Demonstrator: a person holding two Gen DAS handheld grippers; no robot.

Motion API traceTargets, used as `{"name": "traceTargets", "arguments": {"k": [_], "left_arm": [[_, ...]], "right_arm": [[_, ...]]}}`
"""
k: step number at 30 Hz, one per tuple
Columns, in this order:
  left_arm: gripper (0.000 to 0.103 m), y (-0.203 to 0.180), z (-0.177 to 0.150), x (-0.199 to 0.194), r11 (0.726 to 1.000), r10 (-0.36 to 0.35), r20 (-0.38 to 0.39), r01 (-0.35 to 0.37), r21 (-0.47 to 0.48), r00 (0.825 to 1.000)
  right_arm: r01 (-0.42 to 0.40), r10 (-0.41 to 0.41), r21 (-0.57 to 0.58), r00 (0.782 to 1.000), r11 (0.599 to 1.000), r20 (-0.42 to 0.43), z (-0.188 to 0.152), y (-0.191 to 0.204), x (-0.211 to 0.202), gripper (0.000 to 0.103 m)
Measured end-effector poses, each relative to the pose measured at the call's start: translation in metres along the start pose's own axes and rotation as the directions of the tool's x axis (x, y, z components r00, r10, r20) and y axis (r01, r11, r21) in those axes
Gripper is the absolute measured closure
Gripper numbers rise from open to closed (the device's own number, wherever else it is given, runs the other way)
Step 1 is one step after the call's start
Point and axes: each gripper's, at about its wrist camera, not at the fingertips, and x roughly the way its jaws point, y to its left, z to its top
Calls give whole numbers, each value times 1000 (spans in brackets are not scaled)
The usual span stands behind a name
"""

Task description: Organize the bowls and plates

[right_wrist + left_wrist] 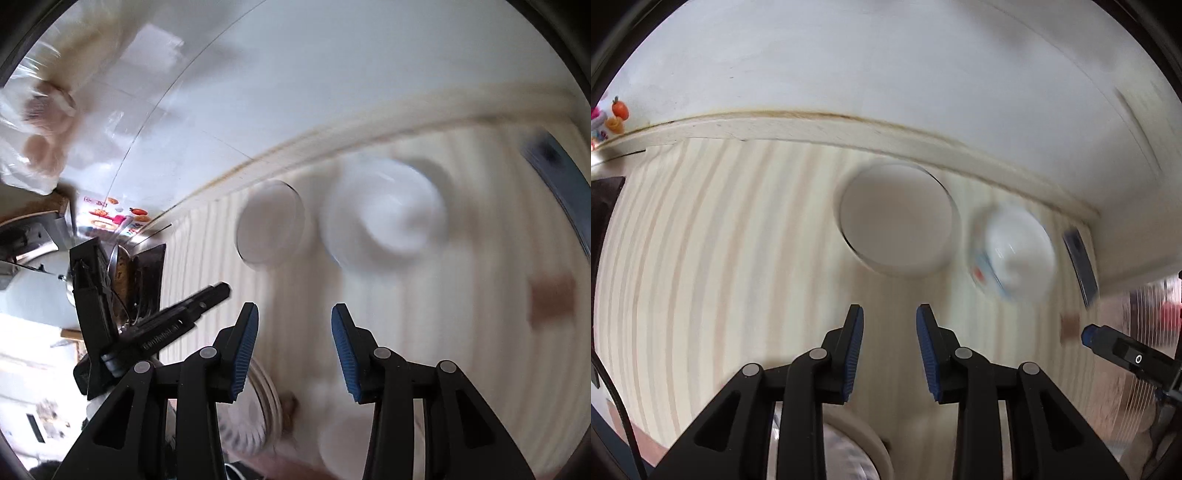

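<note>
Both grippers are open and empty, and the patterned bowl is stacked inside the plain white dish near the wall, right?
Not quite. The patterned bowl is not stacked in the plain white dish; it sits beside it on the striped table, as the left wrist view shows. The rest holds: the left gripper and right gripper are both open and empty, and both dishes lie near the wall.

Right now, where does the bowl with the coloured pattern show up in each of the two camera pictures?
Left wrist view: the patterned bowl sits right of centre, just right of the plain white dish.
Right wrist view: the same bowl is above centre, blurred, again right of the white dish.
Shared landmark: the pale baseboard strip along the wall behind both.
</note>
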Motion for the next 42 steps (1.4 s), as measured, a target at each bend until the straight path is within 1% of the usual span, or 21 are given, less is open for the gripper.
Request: {"name": "traceTargets", "arguments": {"k": [2,4,5,9,11,12,14,15,16,18,21,24,27,31,33,38,42], "left_arm": [[76,15,18,11,999,-7,-16,6,-46,1000],[76,24,33,26,997,-14,-37,11,-81,999],[76,28,38,33,996,-14,-46,10,-84,999],[76,35,51,60,996,-26,-97,18,-89,995],[76,36,54,73,996,-20,-118,9,-93,993],[76,37,55,79,995,-32,-126,20,-96,992],[76,37,55,87,995,-40,-134,27,-98,990],[76,37,53,88,994,-53,-132,40,-98,990],[77,36,53,90,994,-64,-128,51,-99,990],[77,33,49,92,994,-69,-126,58,-89,990],[78,29,45,90,996,-51,-118,42,-74,992],[78,27,40,86,997,-45,-120,36,-75,992],[78,26,40,80,997,-37,-120,29,-69,992],[78,11,43,73,998,-26,-116,18,-68,993],[78,8,44,66,998,-31,-110,24,-65,993],[78,-7,33,40,998,-50,-95,47,-38,994],[78,-21,15,16,998,-70,-92,71,1,993]], "right_arm": [[-10,9,-11,999,1000,-32,27,12,28,59],[10,-11,-15,997,1000,-82,61,20,62,59],[24,-25,-16,995,1000,-95,70,21,74,59],[131,-139,-69,983,989,-124,109,28,113,60],[161,-174,-100,975,982,-141,118,26,124,60],[169,-186,-111,968,979,-166,123,26,134,62],[172,-194,-123,961,977,-195,125,19,145,75],[181,-207,-138,956,974,-207,126,19,151,78],[202,-232,-153,950,967,-211,130,18,158,83],[212,-247,-176,944,961,-216,128,19,162,84],[211,-245,-160,940,964,-236,129,17,165,86],[203,-234,-148,942,968,-242,132,18,164,87],[200,-236,-162,940,966,-245,127,27,161,87],[206,-248,-189,939,960,-237,119,42,149,87],[208,-253,-203,940,957,-230,116,48,138,87],[215,-262,-217,941,952,-215,101,52,101,87],[231,-272,-207,941,951,-200,76,47,63,87]]}}
